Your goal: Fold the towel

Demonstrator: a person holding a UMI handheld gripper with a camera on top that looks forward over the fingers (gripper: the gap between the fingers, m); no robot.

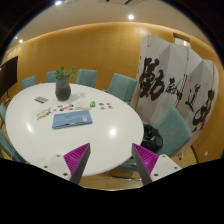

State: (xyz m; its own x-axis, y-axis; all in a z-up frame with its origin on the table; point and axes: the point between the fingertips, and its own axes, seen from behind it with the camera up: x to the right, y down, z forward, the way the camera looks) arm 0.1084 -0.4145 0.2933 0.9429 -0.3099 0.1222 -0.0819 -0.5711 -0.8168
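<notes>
Jaws stand wide apart with nothing between them; the gripper hangs above the near edge of a round white table, magenta pads facing inward. Left to right: small flat items, too small to identify, lie by a grey vase holding greenery. A folded blue-grey towel rests flat on the tabletop, beyond the fingers. Teal chairs ring the table. White folding screen carries large black brush characters, unreadable.
</notes>
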